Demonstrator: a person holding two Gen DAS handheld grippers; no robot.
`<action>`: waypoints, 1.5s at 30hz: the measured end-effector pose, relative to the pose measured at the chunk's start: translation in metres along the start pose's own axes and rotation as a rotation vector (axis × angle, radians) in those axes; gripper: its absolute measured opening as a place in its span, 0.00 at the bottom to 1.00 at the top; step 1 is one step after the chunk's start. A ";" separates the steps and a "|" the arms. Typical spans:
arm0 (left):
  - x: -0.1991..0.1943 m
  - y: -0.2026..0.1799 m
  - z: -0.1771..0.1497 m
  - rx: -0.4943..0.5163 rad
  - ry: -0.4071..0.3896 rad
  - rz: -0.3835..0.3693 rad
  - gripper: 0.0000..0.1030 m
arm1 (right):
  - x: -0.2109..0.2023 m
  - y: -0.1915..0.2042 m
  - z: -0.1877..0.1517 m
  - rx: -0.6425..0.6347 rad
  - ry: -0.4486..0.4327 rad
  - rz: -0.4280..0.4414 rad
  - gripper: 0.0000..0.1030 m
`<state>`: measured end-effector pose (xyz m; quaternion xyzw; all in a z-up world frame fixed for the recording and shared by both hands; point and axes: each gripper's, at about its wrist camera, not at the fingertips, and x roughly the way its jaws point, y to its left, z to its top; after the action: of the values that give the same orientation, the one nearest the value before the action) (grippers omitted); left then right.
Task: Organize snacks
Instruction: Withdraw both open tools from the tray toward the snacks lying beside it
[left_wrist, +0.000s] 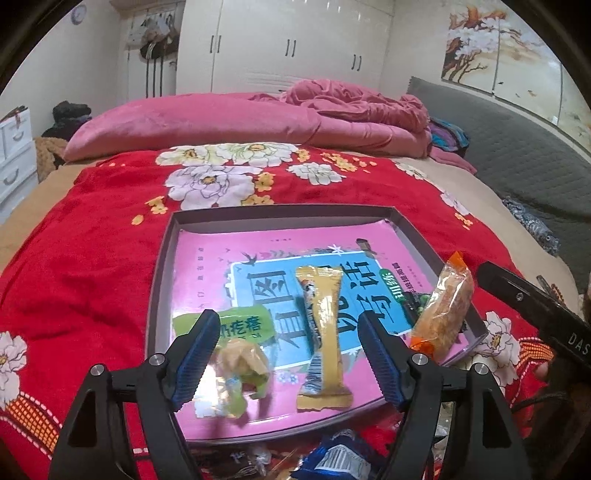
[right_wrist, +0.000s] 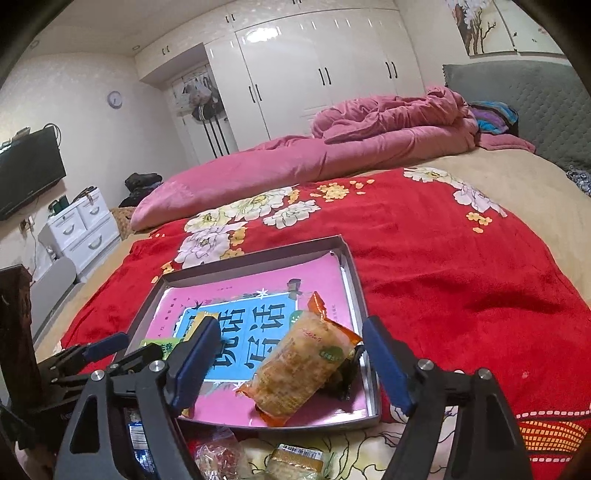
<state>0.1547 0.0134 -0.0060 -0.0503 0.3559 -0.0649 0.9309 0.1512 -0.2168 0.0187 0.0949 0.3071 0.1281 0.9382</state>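
A shallow grey tray (left_wrist: 162, 280) lined with a pink and blue book lies on the red flowered blanket. Three snacks lie in it: a green-wrapped snack (left_wrist: 240, 365), a long yellow packet (left_wrist: 325, 332) and an orange packet (left_wrist: 443, 306). My left gripper (left_wrist: 287, 316) hangs open over the tray's near edge; the green snack and the yellow packet show between its fingers, untouched. My right gripper (right_wrist: 291, 321) is open too, and the orange packet (right_wrist: 299, 369) lies loose between its blue pads (right_wrist: 384, 365), resting on a dark wrapper (right_wrist: 347, 376). Each gripper shows at the edge of the other's view.
Loose snack packets lie on the blanket in front of the tray: a blue one (left_wrist: 332, 458), a red-speckled one (right_wrist: 218, 454) and a tan one (right_wrist: 295, 458). A pink quilt (right_wrist: 295, 162) is piled behind. White drawers (right_wrist: 81, 225) stand left of the bed, a grey headboard (left_wrist: 517, 147) at the right.
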 end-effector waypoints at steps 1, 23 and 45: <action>-0.001 0.002 0.000 -0.007 0.000 0.001 0.76 | 0.000 -0.001 0.000 0.005 -0.002 -0.002 0.77; -0.026 0.036 -0.004 -0.086 -0.029 0.039 0.76 | -0.012 -0.006 -0.002 -0.020 -0.021 -0.011 0.82; -0.035 0.039 -0.012 -0.081 -0.017 0.039 0.78 | -0.018 0.001 -0.007 -0.053 -0.018 0.002 0.89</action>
<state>0.1242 0.0566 0.0029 -0.0815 0.3513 -0.0318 0.9322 0.1327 -0.2204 0.0238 0.0714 0.2948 0.1364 0.9431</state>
